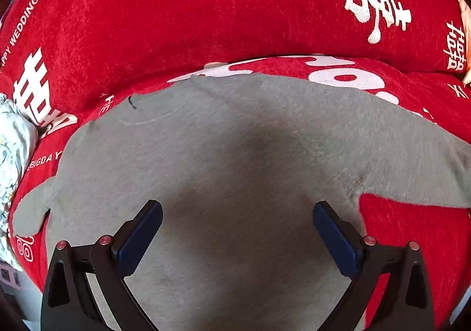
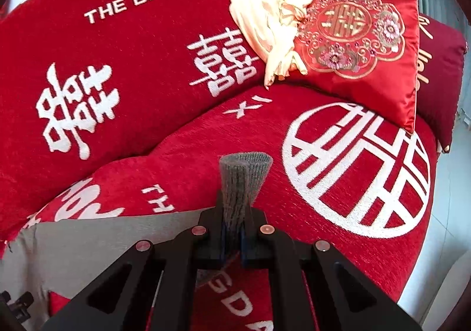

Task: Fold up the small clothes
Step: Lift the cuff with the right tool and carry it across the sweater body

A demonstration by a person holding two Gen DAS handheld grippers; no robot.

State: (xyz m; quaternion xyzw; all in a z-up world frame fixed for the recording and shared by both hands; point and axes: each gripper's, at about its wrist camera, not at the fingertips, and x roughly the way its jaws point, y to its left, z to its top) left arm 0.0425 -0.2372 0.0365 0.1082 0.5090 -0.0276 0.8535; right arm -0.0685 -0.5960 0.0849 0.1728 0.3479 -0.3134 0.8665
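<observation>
- Orientation: I see the grey top (image 1: 235, 154) spread flat on the red sofa cover (image 1: 176, 22); in my left wrist view its long axis runs roughly across the frame, with the neckline (image 1: 153, 116) toward the upper left and one sleeve (image 1: 29, 213) trailing to the lower left edge; a second sleeve reaches off to the right.
- Appearance: the fabric is plain mid-grey with a soft, slightly fuzzy surface; a small dark thread mark sits at the neckline; a broad shadow falls over its middle; the body lies mostly smooth, with faint creases near the right armpit.
- Held part: in my right wrist view a ribbed grey cuff (image 2: 244, 184) stands up out of the tongs, flaring toward its open end and pointing away from the camera; the rest of the garment lies lower left in that view.
- Left gripper (image 1: 238, 210): my tongs are spread wide above the garment's body; nothing sits between the blue pads (image 1: 141, 239).
- Right gripper (image 2: 232, 242): my tongs are clamped tight on the ribbed grey cuff.
- Surroundings: no container is visible; a red embroidered cushion (image 2: 368, 51) and a crumpled cream cloth (image 2: 265, 25) rest against the backrest at the right; a pale floral fabric (image 1: 11, 148) shows at the left edge.
</observation>
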